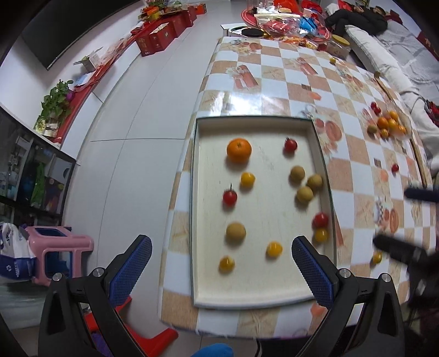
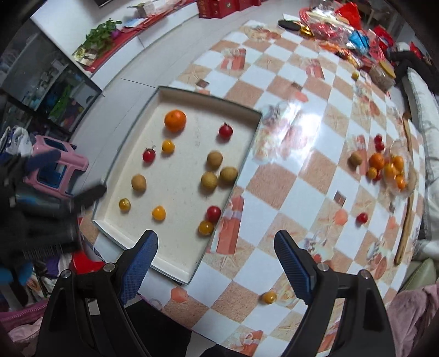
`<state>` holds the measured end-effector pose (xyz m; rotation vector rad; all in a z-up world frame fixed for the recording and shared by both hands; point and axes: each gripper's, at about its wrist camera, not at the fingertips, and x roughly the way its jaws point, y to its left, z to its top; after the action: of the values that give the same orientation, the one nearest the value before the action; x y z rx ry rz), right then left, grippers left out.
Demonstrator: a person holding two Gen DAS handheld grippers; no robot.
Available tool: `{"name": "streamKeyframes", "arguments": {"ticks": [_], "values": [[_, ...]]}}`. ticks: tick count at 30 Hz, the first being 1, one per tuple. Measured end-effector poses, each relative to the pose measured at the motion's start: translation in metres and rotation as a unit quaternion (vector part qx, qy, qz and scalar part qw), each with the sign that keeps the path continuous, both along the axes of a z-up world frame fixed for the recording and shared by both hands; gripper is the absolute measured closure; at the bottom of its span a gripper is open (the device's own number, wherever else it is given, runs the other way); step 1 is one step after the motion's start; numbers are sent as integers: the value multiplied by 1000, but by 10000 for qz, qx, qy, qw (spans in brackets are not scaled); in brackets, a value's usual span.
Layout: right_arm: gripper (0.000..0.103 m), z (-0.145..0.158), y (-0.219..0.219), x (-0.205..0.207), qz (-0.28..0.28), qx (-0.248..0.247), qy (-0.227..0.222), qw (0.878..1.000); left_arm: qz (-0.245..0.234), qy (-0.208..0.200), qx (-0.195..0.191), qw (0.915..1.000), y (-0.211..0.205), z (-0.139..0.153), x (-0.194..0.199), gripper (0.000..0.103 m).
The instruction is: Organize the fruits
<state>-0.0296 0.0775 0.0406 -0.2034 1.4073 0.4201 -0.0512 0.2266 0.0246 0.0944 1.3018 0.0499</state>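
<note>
A white tray (image 1: 260, 298) (image 2: 175, 270) lies on the checkered table. It holds an orange (image 1: 239, 150) (image 2: 175, 120), several red tomatoes, yellow tomatoes and brown longans. My left gripper (image 1: 221, 265) is open and empty above the tray's near end. My right gripper (image 2: 216, 262) is open and empty above the tray's right corner. A yellow tomato (image 2: 269, 297) (image 1: 376, 257) lies on the table near the right gripper. A red tomato (image 2: 362, 217) lies further right. A fruit pile (image 2: 387, 167) (image 1: 389, 125) sits at the far right.
The right gripper shows blurred at the right edge of the left wrist view (image 1: 397, 250). The left gripper shows blurred in the right wrist view (image 2: 55, 175). A pink stool (image 1: 59, 248) stands left of the table. Snack packets (image 1: 288, 23) crowd the far end.
</note>
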Motion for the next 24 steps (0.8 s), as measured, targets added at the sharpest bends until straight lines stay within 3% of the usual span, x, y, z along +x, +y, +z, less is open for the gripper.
{"name": "streamKeyframes", "arguments": {"ticks": [5,12,24], "values": [[14,16,5,-2,358,-133,-124,9992,183,120,36,9998,-8,4,-25,0],[14,20,-6,-8,397,-46,-59,9992,300,122,188,9993,-24,12,-50,0],[14,22,-9,-8,543,-6,-40,9985,455,45,311,9985,-32,23,-61,0]]}}
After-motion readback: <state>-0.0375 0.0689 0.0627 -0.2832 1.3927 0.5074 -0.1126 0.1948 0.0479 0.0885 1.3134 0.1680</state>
